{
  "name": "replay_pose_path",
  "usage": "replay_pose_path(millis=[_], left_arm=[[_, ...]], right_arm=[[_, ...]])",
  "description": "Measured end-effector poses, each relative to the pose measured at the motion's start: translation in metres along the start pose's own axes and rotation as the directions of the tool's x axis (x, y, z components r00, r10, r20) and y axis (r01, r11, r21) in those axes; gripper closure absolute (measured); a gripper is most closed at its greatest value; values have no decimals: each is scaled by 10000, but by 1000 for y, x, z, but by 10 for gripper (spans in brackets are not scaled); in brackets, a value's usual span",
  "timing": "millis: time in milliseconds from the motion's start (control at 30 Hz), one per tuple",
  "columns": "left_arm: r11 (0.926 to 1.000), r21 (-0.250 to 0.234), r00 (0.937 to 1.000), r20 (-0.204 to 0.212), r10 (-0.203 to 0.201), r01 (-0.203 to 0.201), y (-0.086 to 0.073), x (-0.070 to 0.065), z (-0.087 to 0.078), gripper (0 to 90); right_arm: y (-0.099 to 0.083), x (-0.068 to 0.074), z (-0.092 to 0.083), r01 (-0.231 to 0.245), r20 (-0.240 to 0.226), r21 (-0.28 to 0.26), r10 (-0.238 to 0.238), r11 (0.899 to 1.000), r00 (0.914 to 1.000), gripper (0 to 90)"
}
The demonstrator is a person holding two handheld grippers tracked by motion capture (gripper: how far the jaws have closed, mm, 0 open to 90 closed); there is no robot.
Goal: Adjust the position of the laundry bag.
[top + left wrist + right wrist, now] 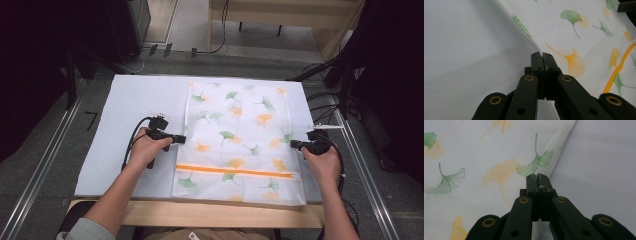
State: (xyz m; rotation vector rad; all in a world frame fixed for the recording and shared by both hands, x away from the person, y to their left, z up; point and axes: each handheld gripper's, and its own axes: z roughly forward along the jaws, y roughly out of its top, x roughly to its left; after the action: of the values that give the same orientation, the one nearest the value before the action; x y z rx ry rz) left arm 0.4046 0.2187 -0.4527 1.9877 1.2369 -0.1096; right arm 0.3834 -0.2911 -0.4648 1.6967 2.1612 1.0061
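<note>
A white cloth bag (235,135) printed with green and orange ginkgo leaves lies flat on the pale mat (135,100), its orange zipper (235,171) running across near the front. My left gripper (182,139) is at the bag's left edge. In the left gripper view the jaws (542,53) are shut on that edge of the bag (574,37), which rises a little off the mat. On the opposite side, my right gripper (293,144) is at the right edge, and the right gripper view shows it (537,175) shut on the bag's hem (499,170).
The mat covers a wooden table whose front edge (225,212) is near the person. Metal rails (45,160) run along the floor on both sides. Cables and dark stands (345,80) are at the back right.
</note>
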Motion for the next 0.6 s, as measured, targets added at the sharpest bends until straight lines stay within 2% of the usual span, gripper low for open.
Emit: replay_pose_path(millis=[333,367,600], left_arm=[[9997,-123,9995,-239,-209,206,-7,13,-20,900],[9996,-121,9993,-279,-258,255,-9,16,-25,900],[9990,-262,9987,-332,-377,368,-14,25,-37,898]], right_arm=[[9,17,10,200,-395,46,-198,9998,9990,900],[12,21,13,356,-509,20,-355,9994,9981,900],[17,31,20,576,-682,45,-572,9983,9960,900]])
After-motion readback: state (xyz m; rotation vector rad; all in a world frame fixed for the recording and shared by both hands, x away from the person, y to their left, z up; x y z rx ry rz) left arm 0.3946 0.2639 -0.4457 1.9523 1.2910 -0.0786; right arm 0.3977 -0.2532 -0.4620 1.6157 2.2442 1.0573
